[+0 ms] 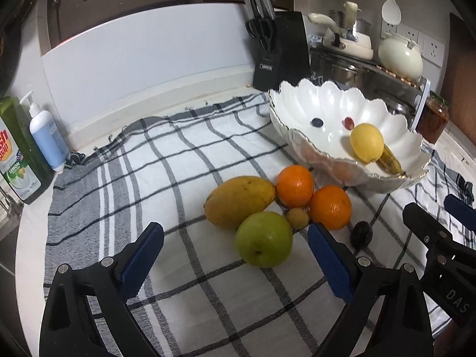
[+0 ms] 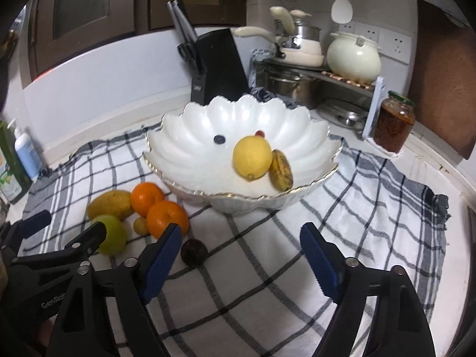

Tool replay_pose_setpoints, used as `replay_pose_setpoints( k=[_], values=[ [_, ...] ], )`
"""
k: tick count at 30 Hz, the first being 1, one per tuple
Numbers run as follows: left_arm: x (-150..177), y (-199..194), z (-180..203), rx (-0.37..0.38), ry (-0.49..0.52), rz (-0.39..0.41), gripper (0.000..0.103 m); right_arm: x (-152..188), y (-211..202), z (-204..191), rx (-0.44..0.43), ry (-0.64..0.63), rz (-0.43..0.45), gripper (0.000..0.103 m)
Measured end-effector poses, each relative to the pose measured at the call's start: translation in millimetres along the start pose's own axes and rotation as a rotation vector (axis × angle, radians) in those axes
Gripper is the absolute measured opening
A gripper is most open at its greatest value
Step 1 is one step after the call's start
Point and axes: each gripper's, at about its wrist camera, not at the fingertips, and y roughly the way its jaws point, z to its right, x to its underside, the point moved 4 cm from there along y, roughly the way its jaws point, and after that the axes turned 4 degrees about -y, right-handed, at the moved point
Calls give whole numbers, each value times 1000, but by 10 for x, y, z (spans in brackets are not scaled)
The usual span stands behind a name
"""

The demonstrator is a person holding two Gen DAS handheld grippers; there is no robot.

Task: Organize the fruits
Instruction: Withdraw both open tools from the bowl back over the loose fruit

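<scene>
**Both grippers low over the fruit, nothing picked yet**

From the left: the mango [image 1: 239, 200] lies on the checked cloth [image 1: 178, 154], long axis running left to right, touching 1 of 2 oranges [image 1: 295, 186]. The green apple [image 1: 263, 239] sits between the spread fingers of the left gripper [image 1: 235, 260], just ahead of the pads; that hand looks nearer. The dark plum [image 2: 194, 251] lies just beside the left finger of the right gripper [image 2: 239, 263], also spread and empty. The right view alone shows the bowl [image 2: 190, 148] whole, holding lemon [image 2: 252, 158], banana [image 2: 281, 170] and 2 berries.
</scene>
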Motion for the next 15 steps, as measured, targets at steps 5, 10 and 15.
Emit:
replay_pose_setpoints(
  k=[5,10,15],
  values=[
    [44,73,50,8,14,-12,96,72,104,-4,-32,-4,-26,75],
    [80,175,78,16,10,-31,92,106,190,-87,-62,-38,-49,73],
    [116,319,102,16,13,-65,79,141,314,-217,-97,-79,-89,63]
  ],
)
